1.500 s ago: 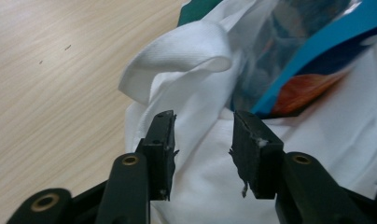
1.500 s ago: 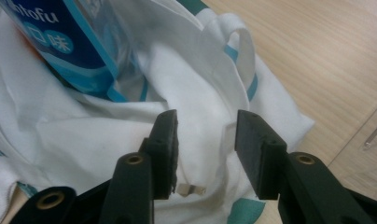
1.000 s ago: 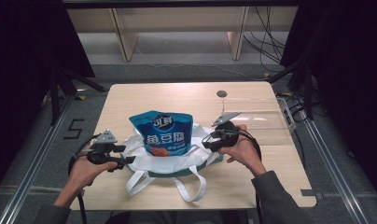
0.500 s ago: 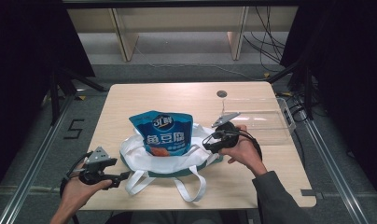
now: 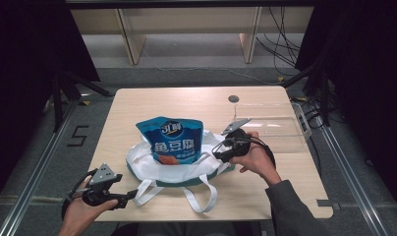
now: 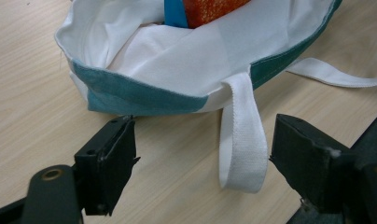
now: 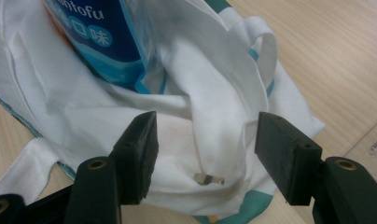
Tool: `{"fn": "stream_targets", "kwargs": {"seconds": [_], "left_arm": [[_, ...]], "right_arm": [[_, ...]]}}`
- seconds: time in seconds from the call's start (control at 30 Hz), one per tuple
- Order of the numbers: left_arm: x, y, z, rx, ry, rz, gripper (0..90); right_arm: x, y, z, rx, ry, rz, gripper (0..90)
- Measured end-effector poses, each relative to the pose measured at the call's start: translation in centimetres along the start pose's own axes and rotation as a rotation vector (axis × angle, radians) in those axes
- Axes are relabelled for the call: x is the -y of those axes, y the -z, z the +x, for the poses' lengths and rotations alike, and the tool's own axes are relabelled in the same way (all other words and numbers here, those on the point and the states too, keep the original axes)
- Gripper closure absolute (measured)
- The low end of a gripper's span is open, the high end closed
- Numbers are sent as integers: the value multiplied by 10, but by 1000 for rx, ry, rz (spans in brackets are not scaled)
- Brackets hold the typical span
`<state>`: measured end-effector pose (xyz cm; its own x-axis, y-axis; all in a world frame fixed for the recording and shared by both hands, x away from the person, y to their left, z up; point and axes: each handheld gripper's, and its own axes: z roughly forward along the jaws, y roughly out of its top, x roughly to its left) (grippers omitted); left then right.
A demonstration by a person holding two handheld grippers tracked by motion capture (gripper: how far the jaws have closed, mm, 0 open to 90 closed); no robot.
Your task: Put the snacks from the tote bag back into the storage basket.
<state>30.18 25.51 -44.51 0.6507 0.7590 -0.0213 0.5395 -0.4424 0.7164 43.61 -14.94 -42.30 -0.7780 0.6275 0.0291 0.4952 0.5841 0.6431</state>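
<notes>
Wooden table (image 5: 137, 105), dark floor around it, clear tray (image 5: 280, 132) at its right edge. High view gives the layout: white-and-teal tote bag (image 5: 179, 164) near the front-middle of the table, blue snack pouch (image 5: 173, 140) standing in its mouth. Left gripper view adds detail: white handle loop (image 6: 242, 140) lying flat on the wood between the jaws, untouched. Right gripper view shows crumpled white lining and a small metal clip (image 7: 209, 178). Left gripper (image 5: 127, 199) low at the front-left corner, pointing at the bag, jaws just opened wide, nothing gripped. Right gripper (image 5: 217, 152) at the bag's right rim, jaws just opened further, fabric between them, pads not pressing.
</notes>
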Motion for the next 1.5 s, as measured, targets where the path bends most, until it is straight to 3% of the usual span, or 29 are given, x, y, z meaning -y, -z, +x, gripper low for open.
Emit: {"fn": "stream_targets", "kwargs": {"seconds": [0.03,0.07,0.1,0.13,0.2,0.23,0.33,0.47,0.53,0.6,0.73,0.77,0.87,1.03,1.07,1.23,1.27,1.33,1.4,1.5], "left_arm": [[1,0,0,-5,-14,-9,211],[2,0,-1,-1,-11,-7,211],[3,-2,-4,1,33,-23,211],[4,-2,-4,-7,33,-20,211],[6,1,-3,2,12,-12,211],[7,0,-3,1,34,-29,210],[9,3,-3,-2,34,-51,207],[11,5,-4,-6,40,-58,206],[12,5,-6,-12,58,-60,206],[11,7,-5,-14,40,-68,206],[11,7,-5,-17,43,-83,206],[11,6,-6,-5,62,-75,206],[11,7,-4,-6,38,-66,204],[11,7,-6,-4,48,-62,203],[11,6,-5,-4,29,-70,203],[13,4,-4,-20,26,-61,203],[13,4,-5,-17,42,-64,203],[13,4,-5,-7,54,-57,203],[13,4,-5,-21,30,-65,203],[12,4,-5,-7,26,-55,203]], "right_arm": [[-1,1,1,-8,-10,2,398],[-3,4,0,-12,19,9,395],[-3,4,1,-4,6,-6,391],[-4,9,2,1,7,15,388],[-8,13,4,6,20,6,383],[-10,14,4,1,43,-12,381],[-19,26,8,-7,97,-56,373],[-32,45,18,-20,91,-89,366],[-39,52,22,-28,123,-117,362],[-46,57,25,-47,146,-131,360],[-62,62,28,-50,172,-134,359],[-67,64,29,-58,168,-129,359],[-84,71,33,-66,201,-121,361],[-110,74,42,-91,244,-66,355],[-117,72,43,-104,284,-67,353],[-139,61,49,-124,327,-7,348],[-144,58,51,-134,317,8,357],[-152,54,52,-138,358,28,404],[-158,50,54,-153,372,53,432],[-167,44,57,-153,379,90,478]]}}
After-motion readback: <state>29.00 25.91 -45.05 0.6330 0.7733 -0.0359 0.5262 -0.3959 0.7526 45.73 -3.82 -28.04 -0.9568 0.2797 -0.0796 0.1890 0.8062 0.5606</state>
